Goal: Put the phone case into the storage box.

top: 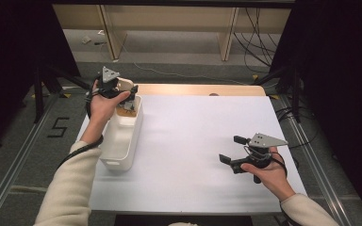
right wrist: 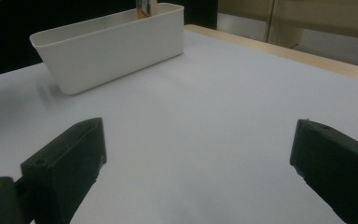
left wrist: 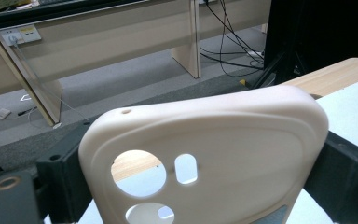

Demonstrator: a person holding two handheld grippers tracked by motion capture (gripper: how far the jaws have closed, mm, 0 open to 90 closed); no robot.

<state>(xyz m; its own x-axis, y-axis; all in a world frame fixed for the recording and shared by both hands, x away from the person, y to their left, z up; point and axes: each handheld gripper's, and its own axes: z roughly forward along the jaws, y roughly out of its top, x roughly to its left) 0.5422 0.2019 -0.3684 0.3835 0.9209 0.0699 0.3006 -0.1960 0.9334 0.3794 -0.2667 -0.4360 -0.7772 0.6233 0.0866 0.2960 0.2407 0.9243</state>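
The high view looks forward and down over the whole counter (top: pixel 193 141). The right gripper view skims low across it toward the white bin (right wrist: pixel 116 46), which the high view shares. The left gripper view sits close behind a phone case (left wrist: pixel 205 154).

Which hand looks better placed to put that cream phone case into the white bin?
The left. Its gripper already holds the cream rubbery phone case over the far end of the white plastic bin. The right gripper sits open and empty across the table.
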